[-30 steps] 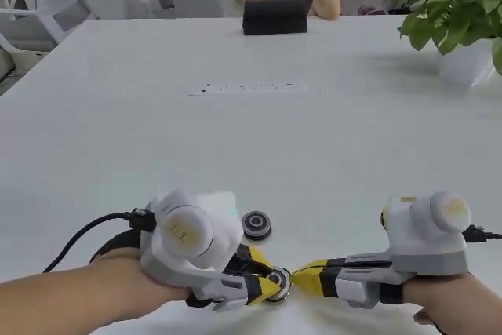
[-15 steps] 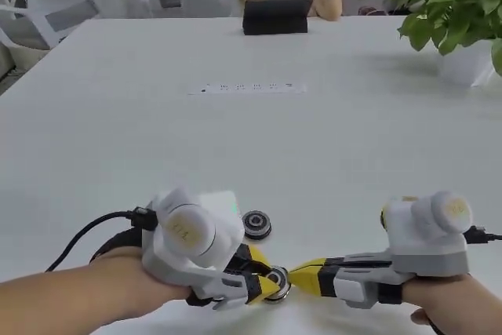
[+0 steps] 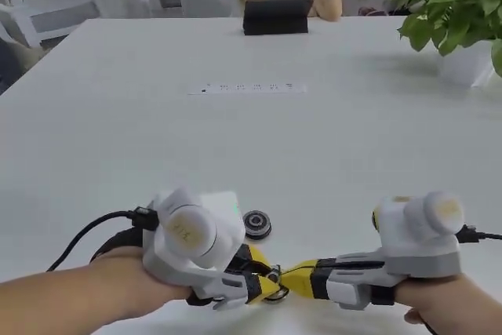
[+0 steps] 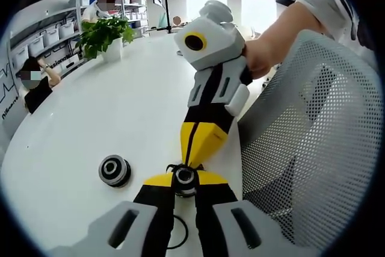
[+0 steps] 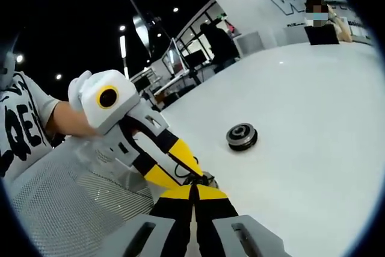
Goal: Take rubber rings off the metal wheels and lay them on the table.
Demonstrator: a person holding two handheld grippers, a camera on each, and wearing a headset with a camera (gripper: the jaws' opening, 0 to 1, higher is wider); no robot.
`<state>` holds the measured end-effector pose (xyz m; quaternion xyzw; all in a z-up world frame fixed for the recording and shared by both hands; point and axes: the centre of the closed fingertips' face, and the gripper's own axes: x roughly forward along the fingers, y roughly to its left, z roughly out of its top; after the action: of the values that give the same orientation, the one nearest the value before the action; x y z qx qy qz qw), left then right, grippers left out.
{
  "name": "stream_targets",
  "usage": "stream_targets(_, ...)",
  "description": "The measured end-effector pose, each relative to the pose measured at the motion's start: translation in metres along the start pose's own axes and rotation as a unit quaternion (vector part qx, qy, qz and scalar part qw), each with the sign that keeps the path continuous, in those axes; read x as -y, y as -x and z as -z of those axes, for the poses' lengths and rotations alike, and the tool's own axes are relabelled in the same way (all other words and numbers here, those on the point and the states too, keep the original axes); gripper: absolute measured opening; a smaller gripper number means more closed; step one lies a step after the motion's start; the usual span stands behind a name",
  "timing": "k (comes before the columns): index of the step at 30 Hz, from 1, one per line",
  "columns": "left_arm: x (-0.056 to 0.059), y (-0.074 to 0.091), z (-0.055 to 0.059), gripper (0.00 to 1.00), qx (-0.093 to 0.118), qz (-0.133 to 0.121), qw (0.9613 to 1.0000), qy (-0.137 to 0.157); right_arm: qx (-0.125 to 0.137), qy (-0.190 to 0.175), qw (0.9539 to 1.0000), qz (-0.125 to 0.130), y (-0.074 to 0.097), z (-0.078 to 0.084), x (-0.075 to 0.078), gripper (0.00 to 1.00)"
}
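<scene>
My left gripper is low over the table's near edge, shut on a small metal wheel that still wears its black rubber ring. In the left gripper view the wheel sits between the yellow tips. My right gripper meets it from the right, its jaws shut to a point on the rubber ring at the wheel's rim. The right gripper view shows a thin black strand running up from the wheel. Another wheel with its ring lies flat on the table just beyond.
The white table stretches far ahead, with a white power strip at mid-table. A potted plant stands at the back right. A person sits behind a dark tablet at the far end. A grey mesh chair is beside me.
My right gripper has slid a little to the left, closer in on the wheel held by the left gripper. The left gripper and the wheel on the table have stayed put.
</scene>
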<state>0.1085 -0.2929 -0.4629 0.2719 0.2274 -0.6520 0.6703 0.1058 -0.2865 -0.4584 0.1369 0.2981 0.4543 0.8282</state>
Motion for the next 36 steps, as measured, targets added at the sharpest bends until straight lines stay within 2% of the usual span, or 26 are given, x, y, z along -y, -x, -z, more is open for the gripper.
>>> stream_targets(1,0.0,0.0,0.0,0.06,0.0,0.0,1.0,0.0,0.009,-0.009,0.999,-0.042,-0.003,-0.003,-0.016,0.0)
stream_targets(2,0.0,0.0,0.0,0.06,0.0,0.0,1.0,-0.001,0.035,0.003,0.9993,-0.016,-0.004,-0.014,-0.009,0.0)
stream_targets(3,0.0,0.0,0.0,0.06,0.0,0.0,1.0,-0.001,0.013,0.002,0.9997,-0.022,-0.003,-0.008,-0.013,0.0)
stream_targets(4,0.0,0.0,0.0,0.06,0.0,-0.001,1.0,-0.002,0.009,0.015,0.9997,-0.018,-0.003,-0.008,-0.01,0.0)
stream_targets(11,0.0,0.0,0.0,0.07,0.002,-0.002,1.0,0.0,0.01,0.0,0.9999,-0.008,0.0,-0.004,-0.004,0.0)
stream_targets(13,0.0,0.0,0.0,0.07,0.003,-0.002,1.0,0.004,-0.001,0.008,1.0,0.003,0.001,0.001,-0.001,0.0)
stream_targets(21,0.0,0.0,0.0,0.07,0.007,-0.004,0.9999,0.009,-0.004,0.015,0.9998,0.009,0.003,0.002,0.001,0.0)
stream_targets(33,0.0,0.002,0.0,0.08,-0.001,-0.006,1.0,-0.005,-0.001,0.013,0.9998,0.012,0.006,0.001,0.002,0.0)
stream_targets(36,-0.001,0.005,-0.001,0.09,0.0,-0.005,1.0,-0.001,0.001,0.012,0.9999,0.012,0.006,0.0,0.002,0.0)
